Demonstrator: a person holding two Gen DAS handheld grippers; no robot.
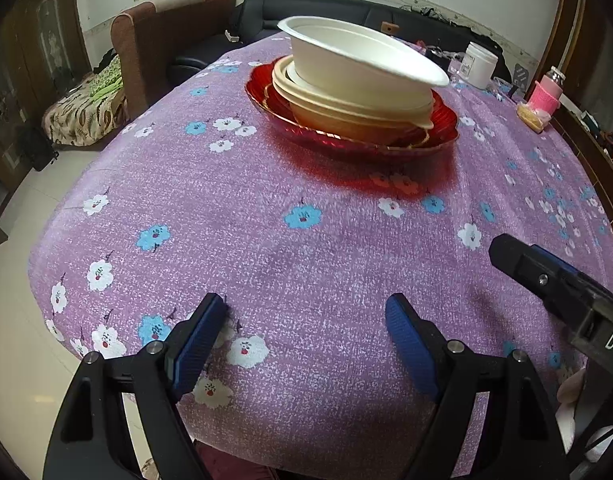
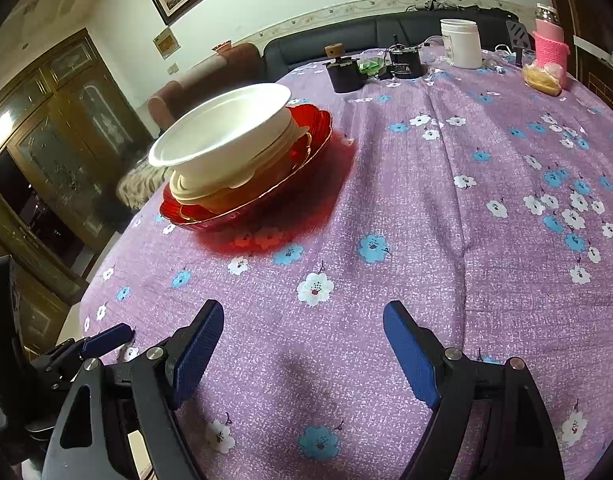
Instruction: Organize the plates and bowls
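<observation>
On the desk's [image 1: 266, 208] flowered purple cloth, a scalloped red glass plate [image 1: 434, 142] carries smooth nested bowls [image 1: 358, 76]. Both tools, left [image 1: 306, 316] and right [image 2: 302, 320], gape wide, empty.

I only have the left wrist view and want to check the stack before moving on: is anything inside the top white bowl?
Observer: Nothing that I can see. The right wrist view looks into the white bowl, and the part of its inside that shows is bare.
Operator: Is the right gripper open? I see only its side.
Observer: Yes, the right gripper is wide open above the tablecloth, holding nothing.
Operator: What is hidden behind the bowl?
Observer: A cork-topped dark pot and a black jar stand near the table's far edge.
</observation>
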